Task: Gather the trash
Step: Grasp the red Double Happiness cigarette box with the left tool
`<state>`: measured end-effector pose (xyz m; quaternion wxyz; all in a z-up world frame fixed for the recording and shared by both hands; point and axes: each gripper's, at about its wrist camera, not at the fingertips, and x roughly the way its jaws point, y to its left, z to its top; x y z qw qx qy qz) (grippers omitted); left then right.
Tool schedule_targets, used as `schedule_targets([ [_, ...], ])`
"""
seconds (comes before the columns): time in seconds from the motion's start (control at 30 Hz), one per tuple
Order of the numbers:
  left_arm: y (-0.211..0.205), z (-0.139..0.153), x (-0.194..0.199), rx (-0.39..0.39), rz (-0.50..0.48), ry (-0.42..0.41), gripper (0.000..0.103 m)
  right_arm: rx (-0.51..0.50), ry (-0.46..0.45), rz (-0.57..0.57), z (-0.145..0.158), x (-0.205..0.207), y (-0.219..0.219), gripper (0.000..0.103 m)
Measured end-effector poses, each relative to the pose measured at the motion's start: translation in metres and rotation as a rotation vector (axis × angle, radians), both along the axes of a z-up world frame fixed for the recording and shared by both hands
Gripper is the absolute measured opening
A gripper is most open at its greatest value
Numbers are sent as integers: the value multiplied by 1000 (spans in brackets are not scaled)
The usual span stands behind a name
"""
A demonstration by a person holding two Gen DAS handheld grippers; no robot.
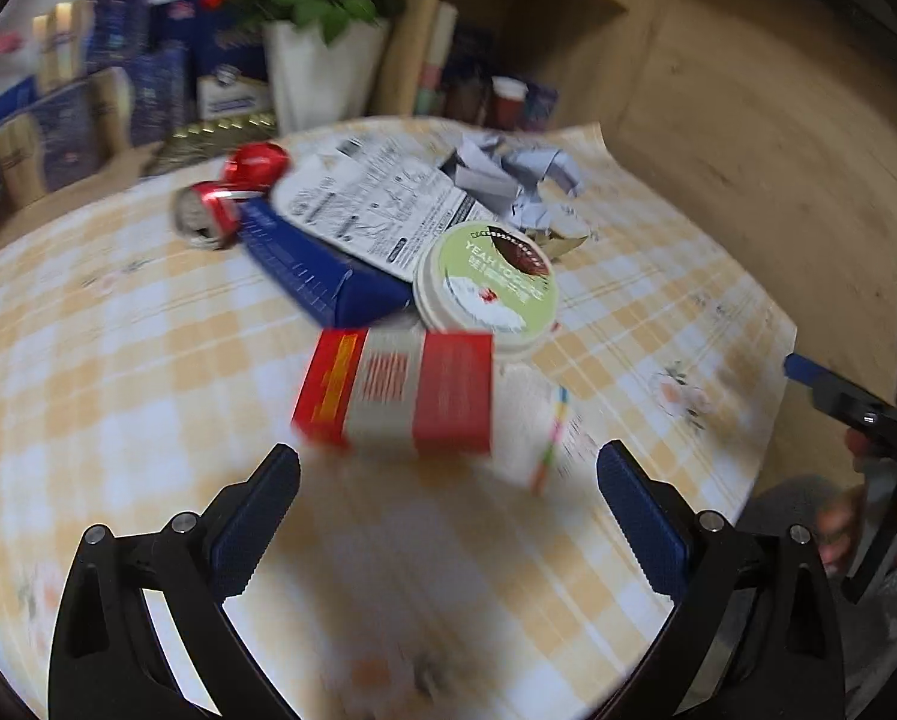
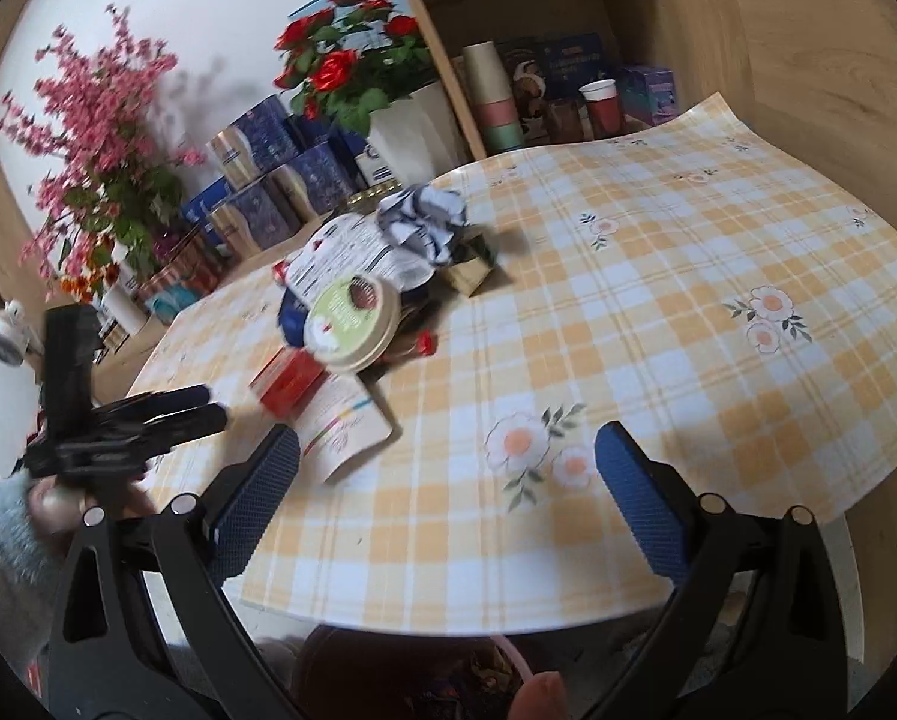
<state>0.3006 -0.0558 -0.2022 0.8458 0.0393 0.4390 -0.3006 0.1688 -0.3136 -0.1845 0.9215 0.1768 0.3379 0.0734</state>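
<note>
The trash lies in one loose heap on the tabletop, which is covered by a yellow-and-white checked cloth with flower prints. Nearest the left gripper is a red and white box, blurred, lying on a white printed card with a coloured stripe. Just beyond the box sits a round yogurt tub with a green lid, leaning on a blue carton. A white printed sheet lies across the carton, and a crushed red can rests at the far left of the heap. At the far right of the heap is a wad of crumpled grey-white paper.

The left gripper hovers just near of the red box, jaws spread wide and holding nothing. The right gripper hangs over the near edge of the tabletop, to the right of the heap, jaws likewise spread and empty.

Behind the tabletop stand a white pot of red roses, pink blossoms to its left, stacked blue boxes and a wooden shelf with cups.
</note>
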Motion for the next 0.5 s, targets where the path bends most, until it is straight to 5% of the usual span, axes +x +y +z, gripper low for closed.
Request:
schedule_targets([
  [0.33, -4, -36, 63, -38, 30, 150, 97, -92, 45, 4, -6, 31, -5, 97],
  [0.5, -4, -39, 58, -25, 14, 112, 92, -119, 50, 16, -6, 45, -5, 97],
])
